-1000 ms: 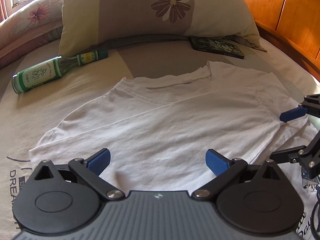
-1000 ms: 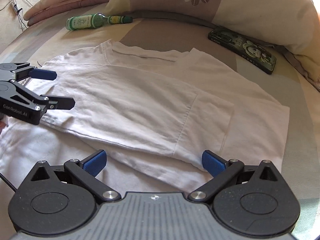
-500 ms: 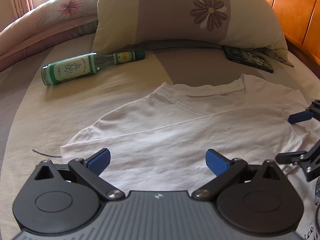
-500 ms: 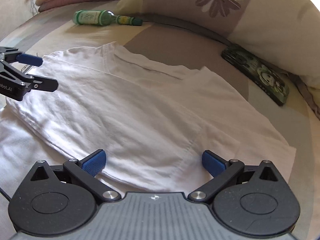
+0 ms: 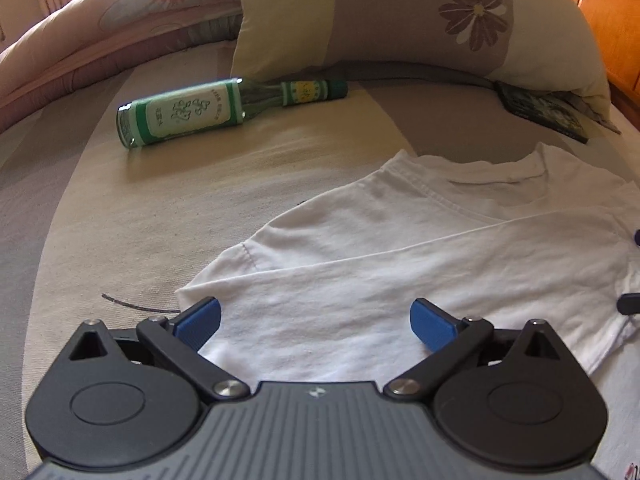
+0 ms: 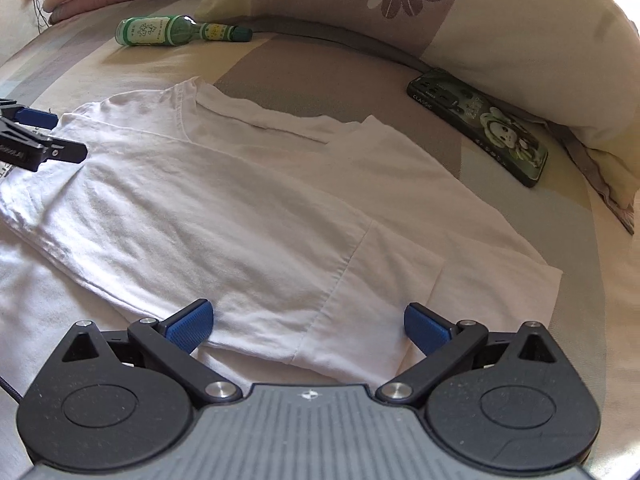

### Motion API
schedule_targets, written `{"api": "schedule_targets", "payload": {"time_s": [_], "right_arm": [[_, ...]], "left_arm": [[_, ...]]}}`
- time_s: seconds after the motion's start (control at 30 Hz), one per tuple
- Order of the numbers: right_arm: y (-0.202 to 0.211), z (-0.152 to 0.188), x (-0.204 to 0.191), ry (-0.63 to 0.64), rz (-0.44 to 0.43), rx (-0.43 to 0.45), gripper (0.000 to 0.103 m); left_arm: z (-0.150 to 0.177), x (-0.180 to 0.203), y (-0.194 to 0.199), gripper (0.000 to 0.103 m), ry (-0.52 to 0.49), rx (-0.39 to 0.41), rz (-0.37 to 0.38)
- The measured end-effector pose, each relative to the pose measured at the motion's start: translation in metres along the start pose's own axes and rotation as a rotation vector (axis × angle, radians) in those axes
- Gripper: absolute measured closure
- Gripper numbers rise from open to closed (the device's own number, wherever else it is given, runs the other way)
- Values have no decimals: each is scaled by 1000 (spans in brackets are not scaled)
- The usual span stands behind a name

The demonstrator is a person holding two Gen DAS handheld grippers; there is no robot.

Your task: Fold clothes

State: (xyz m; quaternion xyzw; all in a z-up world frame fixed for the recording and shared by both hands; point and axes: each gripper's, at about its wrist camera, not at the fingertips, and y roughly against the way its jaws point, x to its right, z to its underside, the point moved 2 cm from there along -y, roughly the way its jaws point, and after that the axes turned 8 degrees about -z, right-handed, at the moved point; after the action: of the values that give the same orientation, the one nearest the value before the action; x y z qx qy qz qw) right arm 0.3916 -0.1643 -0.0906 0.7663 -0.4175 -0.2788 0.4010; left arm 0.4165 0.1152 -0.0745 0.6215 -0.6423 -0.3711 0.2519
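- White t-shirt (image 6: 248, 200) is lying flat on the bed (image 5: 100, 208), partly folded: one side is flipped over the middle, and the collar points up toward 12 o'clock at the pillow (image 6: 500, 40).
- Left gripper (image 5: 316, 322) has both blue fingers spread wide, nothing between them. It sits over the shirt's left edge, with the sleeve corner just past the finger at 9 o'clock.
- Right gripper (image 6: 306, 324) is the same deal, fingers wide apart and gripping nothing, hanging over the folded sleeve end of the shirt near the seam.
- In the right wrist view the left gripper's tips poke in at 9 o'clock, right over the shirt's far edge. Can't tell from there if they touch the cloth.
- Green glass bottle (image 5: 224, 110) is on its side on the sheet at about 11 o'clock from the shirt, well apart from it, with its neck pointing toward the pillow.
- Phone (image 6: 480, 124) with a cartoon case lies flat at 2 o'clock in the right wrist view, tucked just under the pillow's edge, near the shirt's shoulder but not touching it.
- Pink quilt (image 5: 80, 40) is bunched up at 10 o'clock, and a wooden headboard (image 5: 612, 20) sits at 2 o'clock.
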Motion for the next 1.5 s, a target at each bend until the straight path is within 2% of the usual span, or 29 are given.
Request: {"api": "schedule_targets", "payload": {"time_s": [0.13,0.23,0.3,0.37,0.47,0.57,0.63,0.7,0.73,0.87,0.97,1.07,1.1,1.17,1.23,1.37,1.43,1.5], "right_arm": [[16,7,-14,17,-33,66,0],[23,19,-19,-3,-35,70,0],[28,28,-19,-26,-29,72,0],[33,37,-13,-63,-12,68,0],[44,52,3,-144,30,93,0],[52,60,18,-187,52,133,0],[45,64,25,-199,58,111,0],[36,75,35,-266,48,46,0],[40,78,35,-266,41,58,0],[56,86,32,-287,35,81,0],[59,85,25,-232,37,107,0],[52,83,24,-226,14,86,0],[50,83,24,-225,9,75,0],[50,85,23,-204,26,50,0],[59,89,20,-168,16,68,0],[68,99,6,-55,-35,65,0],[64,104,0,-20,-67,30,0],[60,110,-4,-5,-89,10,0]], "left_arm": [[15,23,32,2,-44,27,81],[36,41,44,2,-80,22,95],[51,48,42,2,-90,-20,94],[63,48,34,2,-70,-108,80],[63,44,48,2,-37,-68,83],[60,48,59,2,-49,-30,99],[62,52,51,2,-48,-67,105],[65,50,43,2,-5,-112,80],[66,48,42,2,21,-124,69],[62,50,54,2,28,-72,60],[60,64,57,2,-23,-59,74],[65,77,50,2,-51,-101,68],[68,79,46,2,-50,-133,53],[71,78,50,2,-16,-138,42],[71,80,62,2,-17,-114,52],[79,97,84,2,-112,-77,105],[87,105,87,2,-145,-99,116],[99,104,87,2,-110,-146,109]]}}
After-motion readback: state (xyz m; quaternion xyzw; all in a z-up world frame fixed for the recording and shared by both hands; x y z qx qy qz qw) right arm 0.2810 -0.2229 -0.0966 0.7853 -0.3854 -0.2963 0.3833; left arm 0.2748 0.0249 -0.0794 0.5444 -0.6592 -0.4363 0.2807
